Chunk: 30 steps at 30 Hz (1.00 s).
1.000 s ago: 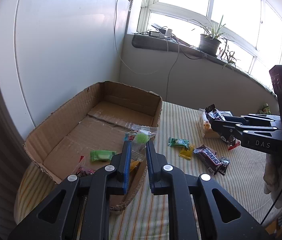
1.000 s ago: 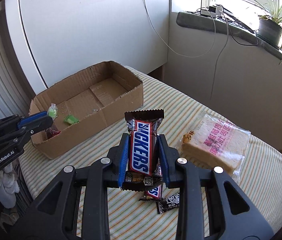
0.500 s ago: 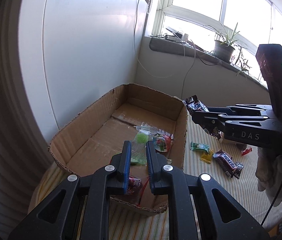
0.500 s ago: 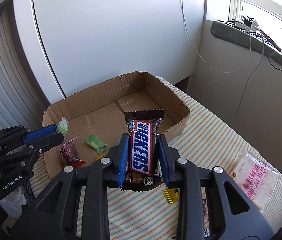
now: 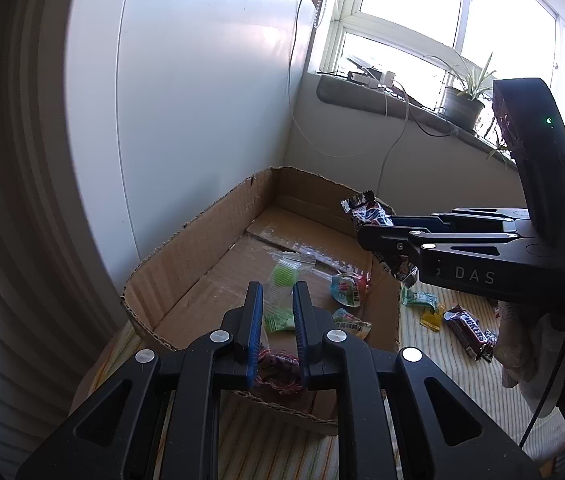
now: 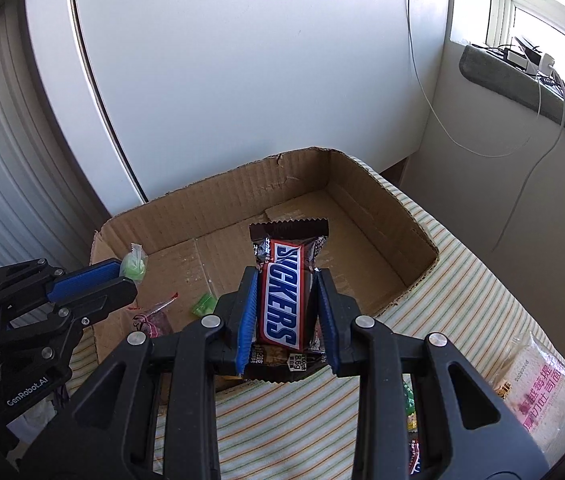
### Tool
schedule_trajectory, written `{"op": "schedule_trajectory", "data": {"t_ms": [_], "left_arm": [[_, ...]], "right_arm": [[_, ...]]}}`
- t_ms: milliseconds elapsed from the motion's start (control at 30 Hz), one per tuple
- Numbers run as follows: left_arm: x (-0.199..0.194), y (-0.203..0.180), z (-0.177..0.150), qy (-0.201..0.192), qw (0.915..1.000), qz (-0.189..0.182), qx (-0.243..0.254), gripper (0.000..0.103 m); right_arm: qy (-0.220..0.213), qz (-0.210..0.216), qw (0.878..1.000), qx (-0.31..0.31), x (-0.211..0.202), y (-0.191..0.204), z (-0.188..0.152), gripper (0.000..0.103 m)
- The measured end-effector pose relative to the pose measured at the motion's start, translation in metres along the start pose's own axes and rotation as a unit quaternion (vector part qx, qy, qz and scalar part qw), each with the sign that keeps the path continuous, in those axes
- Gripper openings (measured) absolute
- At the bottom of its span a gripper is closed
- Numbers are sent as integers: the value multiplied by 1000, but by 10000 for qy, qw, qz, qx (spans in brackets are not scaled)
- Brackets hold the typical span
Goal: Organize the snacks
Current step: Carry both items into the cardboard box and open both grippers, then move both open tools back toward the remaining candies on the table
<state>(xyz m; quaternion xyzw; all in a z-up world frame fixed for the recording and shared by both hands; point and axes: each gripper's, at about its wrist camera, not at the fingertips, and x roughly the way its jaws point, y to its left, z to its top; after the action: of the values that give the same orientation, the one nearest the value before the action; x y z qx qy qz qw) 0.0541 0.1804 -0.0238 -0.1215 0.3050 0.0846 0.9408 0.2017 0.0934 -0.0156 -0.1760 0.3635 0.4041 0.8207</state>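
Snickers bar (image 6: pixel 282 304) clamped in right tool (image 6: pixel 285 316); left tool (image 5: pixel 276 320) grips green candy (image 5: pixel 282 280).

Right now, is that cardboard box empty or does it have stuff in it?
Not empty. The cardboard box has an open top, and a green candy and red wrapper lie on its floor.

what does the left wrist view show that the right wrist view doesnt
Only the left wrist view: a potted plant on the sill, a second Snickers and small green and yellow packets lying on the striped cloth.

Only the right wrist view: a bagged bread at right, and the printed face of the held Snickers.

Both: the cardboard box, the left gripper shut on a green candy, and the right gripper shut on the Snickers.
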Motion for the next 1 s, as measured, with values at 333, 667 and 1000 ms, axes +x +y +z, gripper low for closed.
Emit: {"op": "schedule_trajectory", "data": {"t_ms": [333,667,1000], "left_arm": [[2,-3,1,3,10000,95,9,34],[-1,-6,0,-7,9999,103,-8,38],[-8,-21,1,-53,9999,-7,111,41]], "right_arm": [[-118,-98,9999,-24,-4,-1,1,63],[-247,-250,9994,29,-18,-8,-3,78],[-251,-380,9988,184,-36,-22,-15,79]]}}
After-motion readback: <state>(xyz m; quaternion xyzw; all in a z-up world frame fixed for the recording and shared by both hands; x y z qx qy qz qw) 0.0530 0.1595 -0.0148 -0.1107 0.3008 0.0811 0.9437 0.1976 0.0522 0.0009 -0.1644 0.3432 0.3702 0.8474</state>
